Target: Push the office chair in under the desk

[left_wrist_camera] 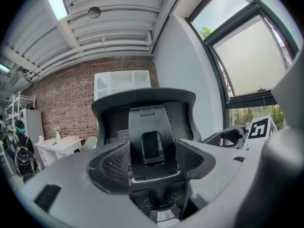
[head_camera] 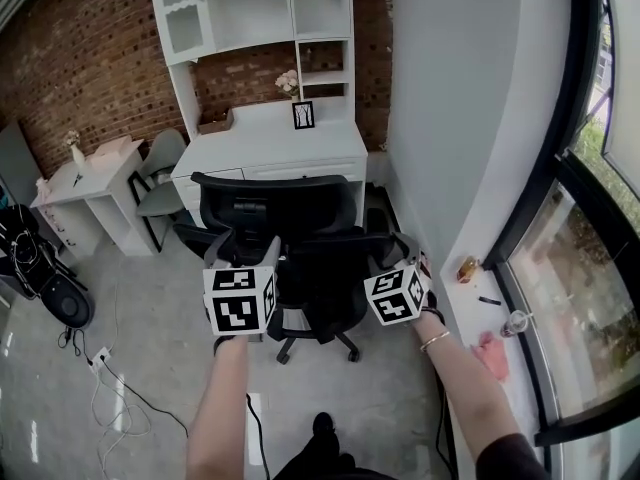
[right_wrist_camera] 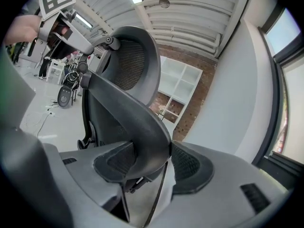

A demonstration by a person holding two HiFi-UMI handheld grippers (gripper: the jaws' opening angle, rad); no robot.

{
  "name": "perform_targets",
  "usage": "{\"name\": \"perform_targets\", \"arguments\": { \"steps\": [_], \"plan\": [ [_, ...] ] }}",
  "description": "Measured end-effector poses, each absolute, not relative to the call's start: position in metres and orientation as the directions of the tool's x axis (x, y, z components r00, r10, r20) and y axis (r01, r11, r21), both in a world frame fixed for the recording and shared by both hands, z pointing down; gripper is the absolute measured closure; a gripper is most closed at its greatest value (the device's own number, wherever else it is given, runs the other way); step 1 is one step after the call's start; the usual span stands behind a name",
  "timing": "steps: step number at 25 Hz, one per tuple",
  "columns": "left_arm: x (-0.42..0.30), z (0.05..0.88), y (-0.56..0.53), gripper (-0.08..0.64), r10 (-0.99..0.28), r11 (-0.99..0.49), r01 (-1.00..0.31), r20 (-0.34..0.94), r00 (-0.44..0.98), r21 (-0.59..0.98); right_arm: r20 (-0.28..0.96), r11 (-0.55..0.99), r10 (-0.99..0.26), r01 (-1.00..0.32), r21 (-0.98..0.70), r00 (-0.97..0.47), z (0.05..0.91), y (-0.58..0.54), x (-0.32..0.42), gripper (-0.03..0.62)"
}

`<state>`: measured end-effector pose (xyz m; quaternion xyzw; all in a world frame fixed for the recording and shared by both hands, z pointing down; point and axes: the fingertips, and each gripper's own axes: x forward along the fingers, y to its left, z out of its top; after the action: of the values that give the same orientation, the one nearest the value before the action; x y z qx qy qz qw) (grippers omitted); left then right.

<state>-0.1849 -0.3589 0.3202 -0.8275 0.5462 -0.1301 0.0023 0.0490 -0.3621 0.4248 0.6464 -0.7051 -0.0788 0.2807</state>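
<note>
The black office chair [head_camera: 300, 213] stands on the floor with its back toward me, a short way out from the white desk [head_camera: 280, 138]. My left gripper [head_camera: 262, 268] is at the rear of the backrest. In the left gripper view, my left gripper [left_wrist_camera: 152, 164] has its pads on either side of the chair's centre spine [left_wrist_camera: 152, 141], which fills the gap. My right gripper [head_camera: 392, 263] is at the chair's right side. In the right gripper view, my right gripper [right_wrist_camera: 147, 163] is shut on the curved edge of the backrest frame [right_wrist_camera: 137, 122].
A white shelf unit [head_camera: 260, 8] rises above the desk, which carries a small picture frame [head_camera: 302, 114]. A grey wall [head_camera: 450, 118] and a window sill [head_camera: 490, 318] run close on the right. At the left stand a second white desk [head_camera: 95, 173], a grey chair [head_camera: 160, 178] and floor cables [head_camera: 110, 388].
</note>
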Motion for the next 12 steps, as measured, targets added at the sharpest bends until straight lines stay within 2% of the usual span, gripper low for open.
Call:
{"name": "perform_targets", "arguments": {
  "steps": [12],
  "plan": [
    [-0.126,0.32,-0.435,0.27,-0.9,-0.424,-0.891,0.187,0.394,-0.164,0.293,0.12,-0.956,-0.89,0.439,0.016,0.427,-0.455,0.106,0.357]
  ]
}}
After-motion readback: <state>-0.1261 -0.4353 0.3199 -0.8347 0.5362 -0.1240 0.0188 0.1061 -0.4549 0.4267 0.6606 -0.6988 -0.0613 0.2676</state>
